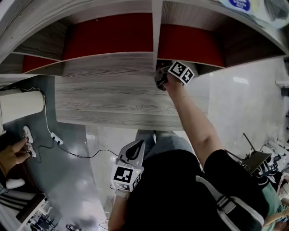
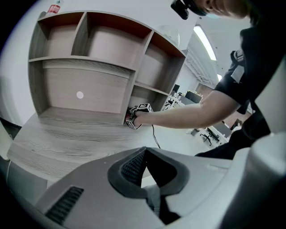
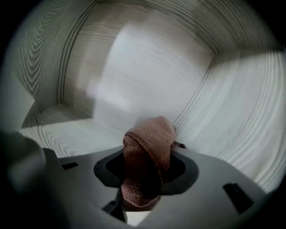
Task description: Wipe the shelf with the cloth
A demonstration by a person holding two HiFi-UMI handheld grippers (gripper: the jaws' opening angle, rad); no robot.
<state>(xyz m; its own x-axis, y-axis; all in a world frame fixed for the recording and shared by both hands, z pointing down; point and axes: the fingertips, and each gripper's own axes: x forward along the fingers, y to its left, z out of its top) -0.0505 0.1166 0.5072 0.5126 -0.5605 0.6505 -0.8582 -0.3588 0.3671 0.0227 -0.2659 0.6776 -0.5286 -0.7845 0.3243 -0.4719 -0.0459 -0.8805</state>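
Observation:
The shelf unit (image 1: 108, 97) is grey wood grain with red back panels and a broad lower board. My right gripper (image 1: 161, 79) reaches into the low compartment right of the centre divider and is shut on a brown cloth (image 3: 147, 165). In the right gripper view the bunched cloth stands up between the jaws, its tip close to the compartment's back corner (image 3: 196, 85); whether it touches the wood I cannot tell. The left gripper view shows the right gripper (image 2: 134, 117) at the foot of that divider. My left gripper (image 1: 133, 151) hangs low by my body, shut, holding nothing.
A white cable and power strip (image 1: 56, 137) lie on the grey floor at the left, near a white appliance (image 1: 20, 106) and another person's hand (image 1: 18, 151). Clutter and a dark chair (image 1: 255, 160) stand at the right. Packages (image 1: 239, 4) sit on the shelf's top.

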